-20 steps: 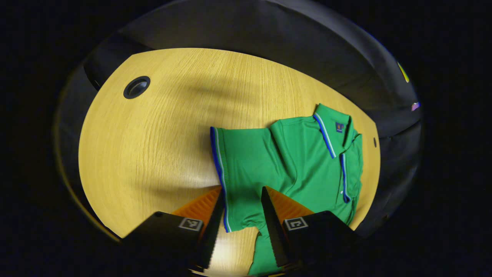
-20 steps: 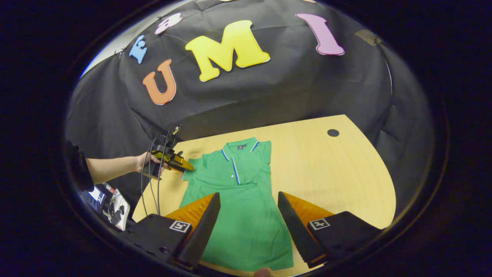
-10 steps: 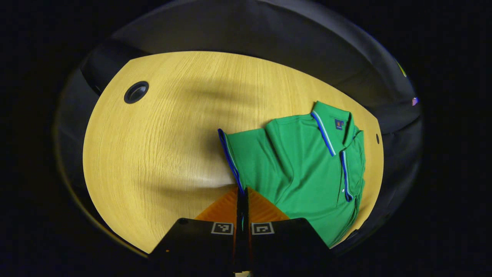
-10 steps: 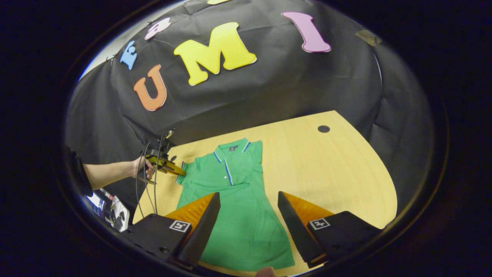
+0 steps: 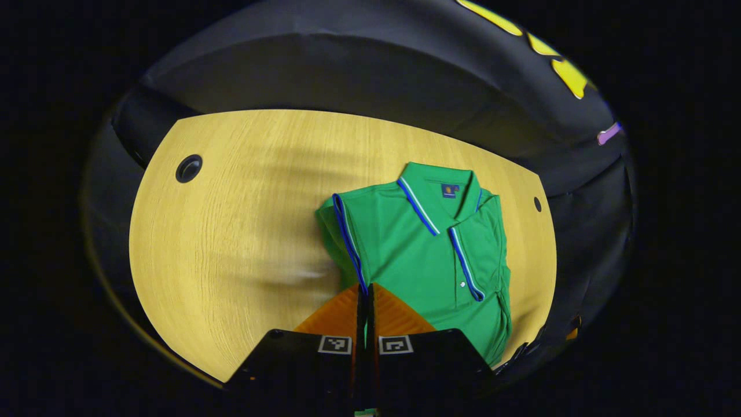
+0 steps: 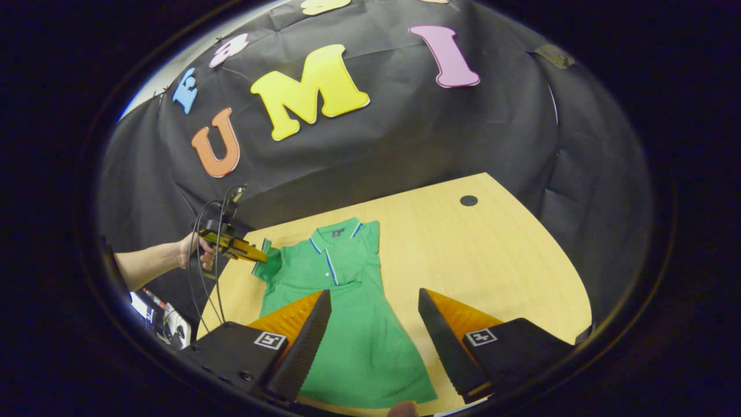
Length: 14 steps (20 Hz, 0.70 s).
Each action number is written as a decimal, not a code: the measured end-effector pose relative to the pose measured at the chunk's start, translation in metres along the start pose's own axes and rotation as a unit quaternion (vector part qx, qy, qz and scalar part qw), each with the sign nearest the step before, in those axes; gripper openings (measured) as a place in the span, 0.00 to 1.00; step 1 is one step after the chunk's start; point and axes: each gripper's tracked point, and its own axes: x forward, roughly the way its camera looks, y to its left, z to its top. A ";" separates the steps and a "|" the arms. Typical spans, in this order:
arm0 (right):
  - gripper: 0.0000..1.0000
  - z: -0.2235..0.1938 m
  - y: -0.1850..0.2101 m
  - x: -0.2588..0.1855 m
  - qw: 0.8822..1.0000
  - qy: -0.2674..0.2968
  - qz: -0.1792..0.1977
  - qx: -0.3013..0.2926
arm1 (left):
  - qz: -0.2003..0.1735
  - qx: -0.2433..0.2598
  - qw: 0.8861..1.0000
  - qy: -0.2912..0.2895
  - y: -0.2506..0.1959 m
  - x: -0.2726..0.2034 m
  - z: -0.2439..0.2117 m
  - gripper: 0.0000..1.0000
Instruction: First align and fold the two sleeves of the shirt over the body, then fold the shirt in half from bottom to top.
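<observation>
The shirt [image 5: 428, 255] is a green polo lying flat, front up, on the worktop [image 5: 231, 231], collar toward the booth wall. I judge it light, soft and limp: it will drape and crease wherever it is lifted and can drag across the smooth wood. The firm, striped sleeve cuff [image 5: 347, 243] is the best place to take hold.

My left gripper [image 5: 365, 298] has its fingers closed on that cuff, raising the sleeve at the shirt's left edge. My right gripper [image 6: 375, 324] hangs over the shirt's lower body with fingers spread apart, holding nothing.

Count: one shirt, one collar [image 6: 336, 234], two grippers, two cable holes in the worktop, one either side of the shirt [image 5: 189, 168] [image 5: 537, 204].
</observation>
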 end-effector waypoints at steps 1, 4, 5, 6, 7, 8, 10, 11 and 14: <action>0.96 -0.001 0.000 -0.004 1.000 0.000 0.002 0.002 | 0.003 0.002 1.000 0.000 -0.008 0.001 0.001 0.03; 0.96 -0.001 -0.006 -0.013 1.000 -0.007 0.001 -0.008 | 0.001 0.003 1.000 0.008 -0.037 0.007 -0.003 0.03; 0.96 0.002 -0.010 -0.016 1.000 -0.014 -0.004 -0.012 | 0.001 0.004 1.000 0.013 -0.048 0.014 -0.007 0.03; 0.96 0.003 -0.012 -0.019 1.000 -0.018 -0.006 -0.013 | 0.000 0.005 1.000 0.016 -0.057 0.021 -0.008 0.03; 0.96 0.001 -0.015 -0.022 1.000 -0.017 -0.008 -0.011 | 0.002 0.003 1.000 0.014 -0.065 0.031 -0.007 0.03; 0.96 -0.001 -0.018 -0.025 1.000 -0.017 -0.011 -0.009 | -0.001 -0.001 1.000 0.016 -0.074 0.040 -0.008 0.03; 0.96 -0.005 -0.026 -0.029 1.000 -0.015 -0.020 -0.008 | -0.008 -0.012 1.000 0.026 -0.092 0.056 -0.014 0.04; 0.96 -0.006 -0.030 -0.031 1.000 -0.015 -0.024 -0.007 | -0.009 -0.014 0.999 0.033 -0.097 0.062 -0.019 0.04; 0.96 -0.008 -0.033 -0.032 0.999 -0.014 -0.029 -0.006 | 0.000 -0.018 0.999 0.029 -0.102 0.069 -0.019 0.14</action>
